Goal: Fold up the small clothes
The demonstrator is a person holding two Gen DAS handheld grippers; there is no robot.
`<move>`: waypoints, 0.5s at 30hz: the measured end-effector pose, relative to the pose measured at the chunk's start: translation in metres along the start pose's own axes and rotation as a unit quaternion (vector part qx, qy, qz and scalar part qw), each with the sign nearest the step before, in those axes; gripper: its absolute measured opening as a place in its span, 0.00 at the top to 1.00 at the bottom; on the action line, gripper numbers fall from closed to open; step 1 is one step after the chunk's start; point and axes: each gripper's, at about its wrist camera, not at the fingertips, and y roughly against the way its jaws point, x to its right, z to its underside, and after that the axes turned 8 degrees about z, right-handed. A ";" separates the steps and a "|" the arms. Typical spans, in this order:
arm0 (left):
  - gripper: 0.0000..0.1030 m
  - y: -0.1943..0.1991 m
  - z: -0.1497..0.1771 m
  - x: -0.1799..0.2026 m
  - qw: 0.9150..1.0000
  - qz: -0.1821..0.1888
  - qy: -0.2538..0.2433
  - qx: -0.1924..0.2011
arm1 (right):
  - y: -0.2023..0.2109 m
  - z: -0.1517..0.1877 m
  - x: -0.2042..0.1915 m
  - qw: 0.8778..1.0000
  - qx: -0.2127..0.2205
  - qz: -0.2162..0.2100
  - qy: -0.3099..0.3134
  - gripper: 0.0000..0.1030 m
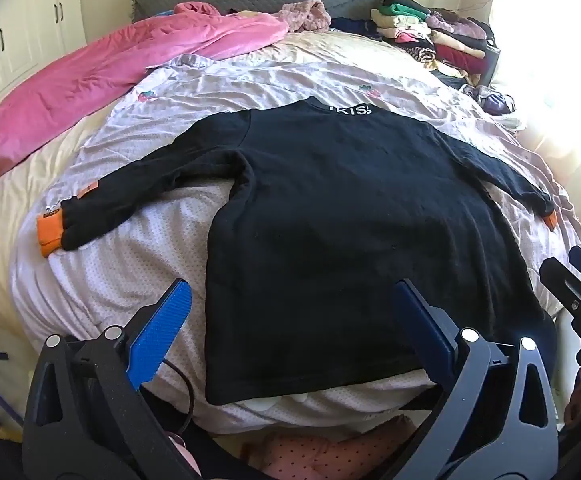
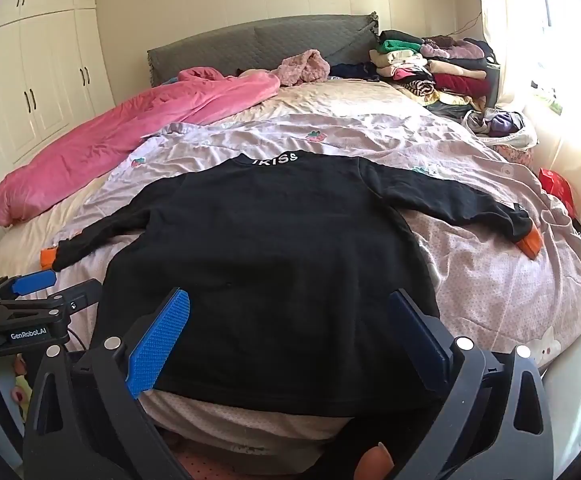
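Both grippers, left gripper (image 1: 290, 312) and right gripper (image 2: 290, 320), hang spread and empty over my black top's (image 1: 330, 208) hem; fold sleeves inward first, probably.

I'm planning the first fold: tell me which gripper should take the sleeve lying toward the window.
Probably right. The right gripper hangs open over the black shirt hem on the side nearer that sleeve and its orange cuff. The left gripper, also open, sits toward the opposite sleeve.

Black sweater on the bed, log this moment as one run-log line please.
stage: pre-fold | black sweater: flat, sleeves spread, collar far | left gripper: open, above hem | right gripper: open, above hem | held: nothing
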 end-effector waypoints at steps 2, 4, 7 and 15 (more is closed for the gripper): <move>0.08 0.000 0.000 0.000 1.000 0.002 0.001 0.000 | 0.000 0.000 0.000 1.000 0.001 0.000 0.000 0.04; 0.09 -0.001 -0.002 -0.001 1.000 0.000 0.001 0.000 | 0.000 0.000 -0.001 1.000 0.000 -0.001 0.000 0.04; 0.09 -0.001 -0.002 0.001 1.000 0.001 0.002 0.001 | 0.001 0.000 -0.003 1.000 -0.001 0.000 0.000 0.04; 0.09 -0.001 -0.002 0.001 1.000 0.002 0.002 0.001 | 0.003 0.000 -0.003 1.000 -0.001 0.000 -0.001 0.04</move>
